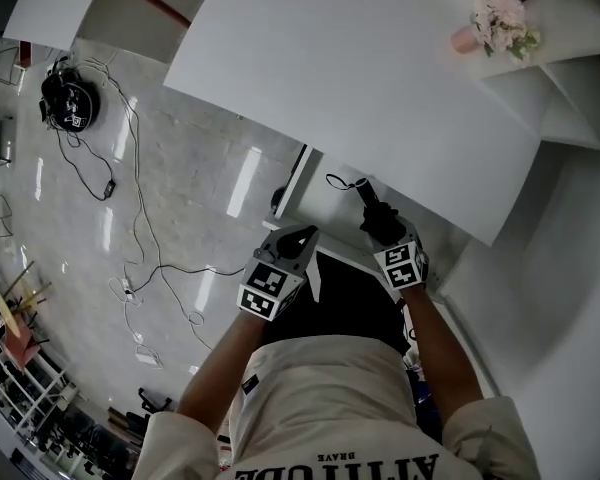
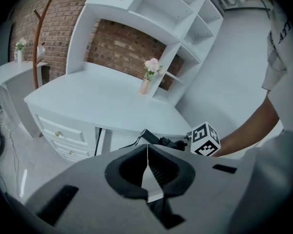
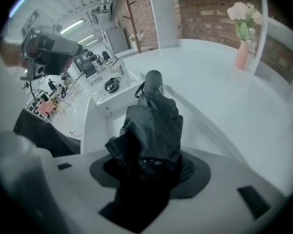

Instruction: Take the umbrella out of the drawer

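Right gripper view: right tool point(image 3: 154, 162) clamps umbrella point(image 3: 155, 121), its lower end hidden.

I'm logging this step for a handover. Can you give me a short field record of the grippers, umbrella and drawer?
Right gripper: shut on the black folded fabric umbrella
Left gripper: jaws together, empty
White drawer: pulled open below the white desk
Umbrella position: above the open drawer
On the desk: pink vase of pale flowers

Crumpled matt black cloth umbrella point(image 3: 154, 126); smooth white desk point(image 1: 360, 78); glossy floor point(image 1: 195, 168)
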The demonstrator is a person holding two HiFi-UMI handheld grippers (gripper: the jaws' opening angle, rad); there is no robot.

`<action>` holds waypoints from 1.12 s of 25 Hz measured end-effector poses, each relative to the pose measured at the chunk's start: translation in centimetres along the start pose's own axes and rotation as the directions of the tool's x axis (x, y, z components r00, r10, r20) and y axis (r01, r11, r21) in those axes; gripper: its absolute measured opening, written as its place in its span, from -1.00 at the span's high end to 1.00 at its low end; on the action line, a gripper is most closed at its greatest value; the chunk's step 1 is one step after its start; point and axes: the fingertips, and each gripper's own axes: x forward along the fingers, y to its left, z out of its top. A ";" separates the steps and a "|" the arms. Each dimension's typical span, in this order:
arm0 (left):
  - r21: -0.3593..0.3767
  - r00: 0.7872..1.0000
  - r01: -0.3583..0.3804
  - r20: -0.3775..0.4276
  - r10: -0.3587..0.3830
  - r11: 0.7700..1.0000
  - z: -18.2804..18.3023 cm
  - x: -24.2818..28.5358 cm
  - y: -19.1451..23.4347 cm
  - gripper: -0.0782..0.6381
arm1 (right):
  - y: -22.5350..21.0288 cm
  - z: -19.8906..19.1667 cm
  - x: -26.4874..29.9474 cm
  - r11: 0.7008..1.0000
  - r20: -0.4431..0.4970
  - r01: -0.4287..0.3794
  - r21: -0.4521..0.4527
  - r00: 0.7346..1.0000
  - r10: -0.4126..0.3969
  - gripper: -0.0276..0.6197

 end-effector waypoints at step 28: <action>0.293 0.969 0.233 0.004 -0.246 0.927 7.5 -10.4 0.8 0.71 | 2.9 6.3 -14.2 0.812 0.274 0.211 0.543 0.870 -0.410 0.18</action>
